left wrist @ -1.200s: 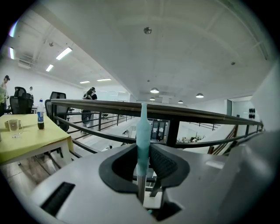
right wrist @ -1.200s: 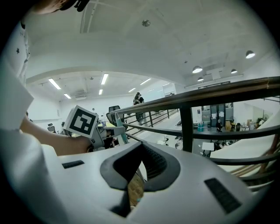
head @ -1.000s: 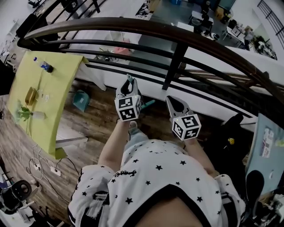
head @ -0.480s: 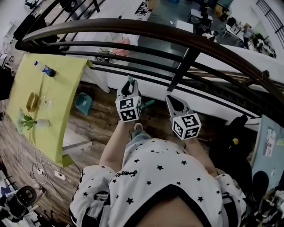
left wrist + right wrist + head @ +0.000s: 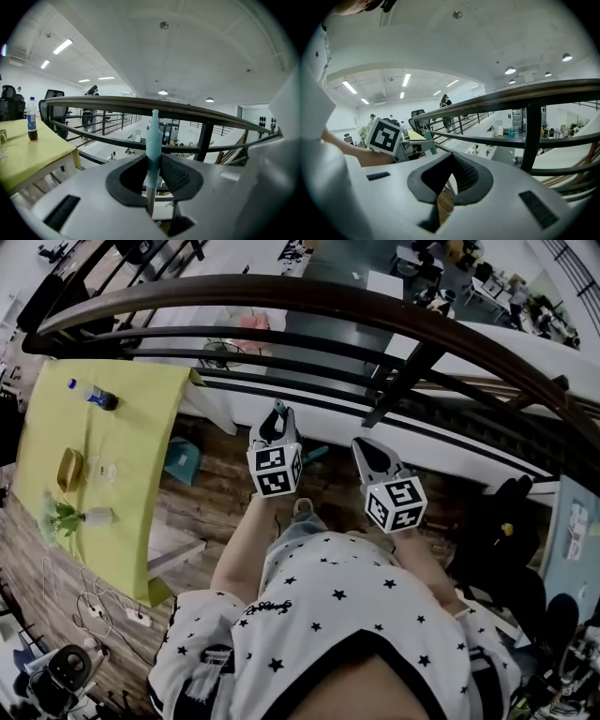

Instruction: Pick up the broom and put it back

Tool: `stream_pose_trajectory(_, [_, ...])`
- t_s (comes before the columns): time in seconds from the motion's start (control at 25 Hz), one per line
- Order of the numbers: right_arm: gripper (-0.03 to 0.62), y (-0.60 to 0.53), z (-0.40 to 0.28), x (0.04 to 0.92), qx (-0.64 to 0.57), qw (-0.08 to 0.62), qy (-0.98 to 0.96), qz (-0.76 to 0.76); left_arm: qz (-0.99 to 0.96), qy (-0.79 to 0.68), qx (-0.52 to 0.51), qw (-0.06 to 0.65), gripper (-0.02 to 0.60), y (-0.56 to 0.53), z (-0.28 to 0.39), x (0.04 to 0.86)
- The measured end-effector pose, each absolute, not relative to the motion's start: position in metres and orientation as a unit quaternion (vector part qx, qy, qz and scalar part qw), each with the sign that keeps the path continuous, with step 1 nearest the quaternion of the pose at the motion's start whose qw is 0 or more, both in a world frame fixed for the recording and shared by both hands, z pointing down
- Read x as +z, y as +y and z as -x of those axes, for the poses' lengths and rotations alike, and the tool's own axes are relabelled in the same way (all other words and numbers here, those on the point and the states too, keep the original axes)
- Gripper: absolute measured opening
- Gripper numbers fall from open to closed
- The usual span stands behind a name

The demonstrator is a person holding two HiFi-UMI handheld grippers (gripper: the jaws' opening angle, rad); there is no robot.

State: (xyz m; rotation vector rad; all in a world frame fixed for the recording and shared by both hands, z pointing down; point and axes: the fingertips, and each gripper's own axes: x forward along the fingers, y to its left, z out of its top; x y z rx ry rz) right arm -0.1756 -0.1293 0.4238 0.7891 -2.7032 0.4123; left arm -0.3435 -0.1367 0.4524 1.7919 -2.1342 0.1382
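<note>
A dark, rounded railing [image 5: 309,298] curves across in front of me. The yellow-green bench [image 5: 131,493] stands to my left on the plank floor [image 5: 216,507]. My left tongs [image 5: 274,416] pinch the broom [image 5: 153,140], its slim teal handle upright, tip up, just before the rail. My right tongs [image 5: 451,155] are closed and empty. A small bottle [image 5: 94,397] stands on the bench.

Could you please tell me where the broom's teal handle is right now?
In the left gripper view, the teal broom handle stands upright, clamped between the fingers of the left gripper, in front of the dark curved railing.
</note>
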Motion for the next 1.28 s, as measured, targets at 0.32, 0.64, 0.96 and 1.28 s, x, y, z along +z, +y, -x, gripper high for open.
stream_pose_trajectory(0.32, [-0.006,-0.132,0.208,0.438,0.152,0.152,-0.931,-0.294,-0.649,-0.736,0.061,0.183,0.094,-0.143,0.371,0.472])
stream_pose_trajectory(0.64, [-0.006,-0.143,0.24,0.458,0.161,0.167,-0.923,-0.306,-0.662,-0.718,0.081,0.2,0.094,-0.16,0.398,0.508])
stream_pose_trajectory(0.96, [-0.006,-0.151,0.256,0.479,0.172,0.185,-0.917,-0.31,-0.663,-0.708,0.104,0.22,0.094,-0.177,0.413,0.55])
stream_pose_trajectory(1.28, [-0.006,-0.159,0.267,0.503,0.186,0.196,-0.912,-0.309,-0.664,-0.699,0.13,0.232,0.094,-0.193,0.416,0.588])
